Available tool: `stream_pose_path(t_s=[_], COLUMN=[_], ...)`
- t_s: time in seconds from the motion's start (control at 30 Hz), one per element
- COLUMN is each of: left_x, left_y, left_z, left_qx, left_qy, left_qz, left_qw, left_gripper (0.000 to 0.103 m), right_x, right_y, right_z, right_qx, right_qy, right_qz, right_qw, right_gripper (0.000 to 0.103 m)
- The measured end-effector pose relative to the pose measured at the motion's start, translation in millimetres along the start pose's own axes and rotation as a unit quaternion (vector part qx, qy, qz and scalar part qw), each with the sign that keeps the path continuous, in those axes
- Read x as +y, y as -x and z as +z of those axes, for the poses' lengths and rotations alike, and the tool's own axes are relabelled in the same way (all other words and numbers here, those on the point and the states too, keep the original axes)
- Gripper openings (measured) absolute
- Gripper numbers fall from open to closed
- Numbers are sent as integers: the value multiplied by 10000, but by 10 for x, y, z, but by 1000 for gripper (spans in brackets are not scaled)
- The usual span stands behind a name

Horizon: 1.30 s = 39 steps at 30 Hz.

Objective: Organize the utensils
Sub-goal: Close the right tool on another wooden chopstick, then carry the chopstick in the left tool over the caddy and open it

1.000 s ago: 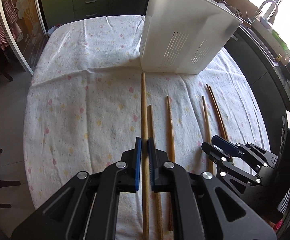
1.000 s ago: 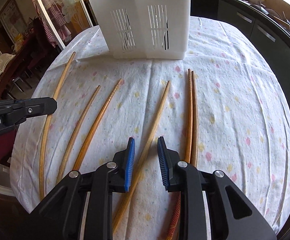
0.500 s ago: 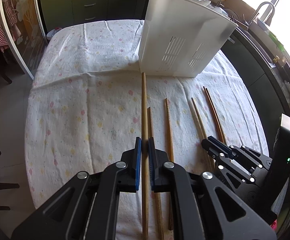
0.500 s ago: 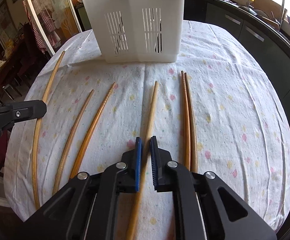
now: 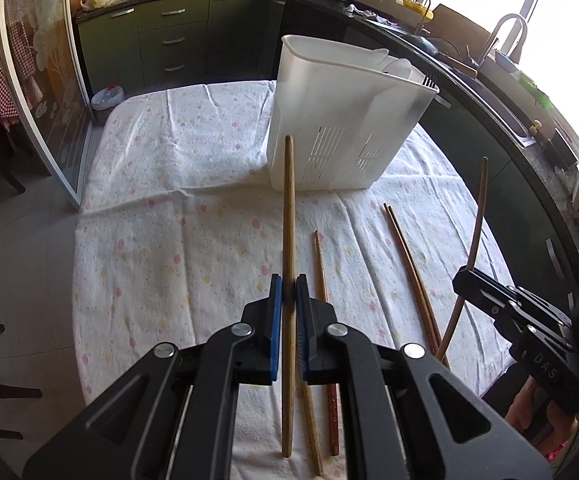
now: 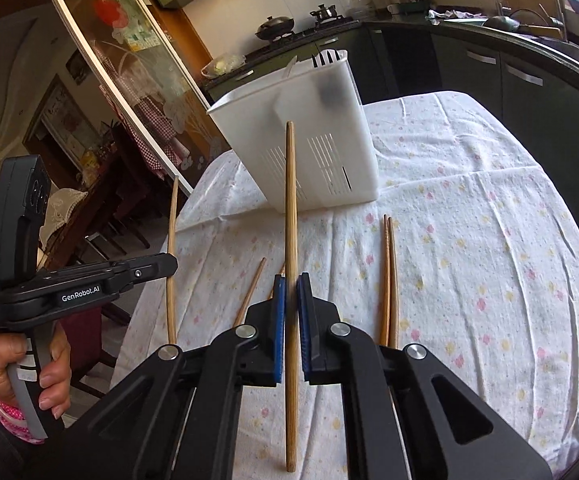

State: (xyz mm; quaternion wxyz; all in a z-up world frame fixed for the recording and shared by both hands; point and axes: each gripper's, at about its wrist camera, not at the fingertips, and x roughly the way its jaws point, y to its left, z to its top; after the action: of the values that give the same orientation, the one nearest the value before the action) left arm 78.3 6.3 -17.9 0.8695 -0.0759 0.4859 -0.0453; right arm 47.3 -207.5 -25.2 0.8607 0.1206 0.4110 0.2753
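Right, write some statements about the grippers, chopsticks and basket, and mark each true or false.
1. The left gripper is shut on a chopstick. True.
2. The right gripper is open and holds nothing. False: it is shut on a chopstick.
3. The white basket lies on its side. False: it stands upright on the tablecloth.
4. A pair of chopsticks lies on the cloth. True.
5. The basket holds nothing. False: fork tines show above its rim.

Contents of white slotted plastic utensil holder: hidden behind wall, only fork tines showing, upper centre. Dark smudge inside: unidentifiable.
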Motion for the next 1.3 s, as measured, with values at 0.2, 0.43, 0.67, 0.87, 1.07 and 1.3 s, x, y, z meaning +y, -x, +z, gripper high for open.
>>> stream_pose_path(t_s=[0.2, 0.43, 0.67, 0.87, 1.07, 1.3], left_x=[-71, -170, -313, -429, -504, -649], left_y=[270, 536, 868, 1265, 1502, 1302], left_z=[38, 105, 389, 864, 1297, 1601], left_qx=[-249, -594, -1121, -1941, -2678, -3102], left_qy=[-78, -231, -372, -403, -297, -396], left_qz=[-124, -162, -230, -266, -261, 76], left_qw=[9996, 9978, 9927, 9798, 9627, 9498], left_gripper=[7, 7, 7, 7, 7, 7], right_x=[100, 187, 269, 215, 151, 118], right_y=[263, 455, 540, 508, 530, 558], right_z=[51, 116, 209, 208, 193, 193], right_qx=[-278, -507, -655, -616, -630, -671], right_qy=[125, 245, 364, 294, 246, 229], right_qz=[119, 133, 127, 133, 140, 146], right_qw=[9995, 9983, 9971, 9976, 9976, 9974], right_gripper=[7, 7, 7, 7, 7, 7])
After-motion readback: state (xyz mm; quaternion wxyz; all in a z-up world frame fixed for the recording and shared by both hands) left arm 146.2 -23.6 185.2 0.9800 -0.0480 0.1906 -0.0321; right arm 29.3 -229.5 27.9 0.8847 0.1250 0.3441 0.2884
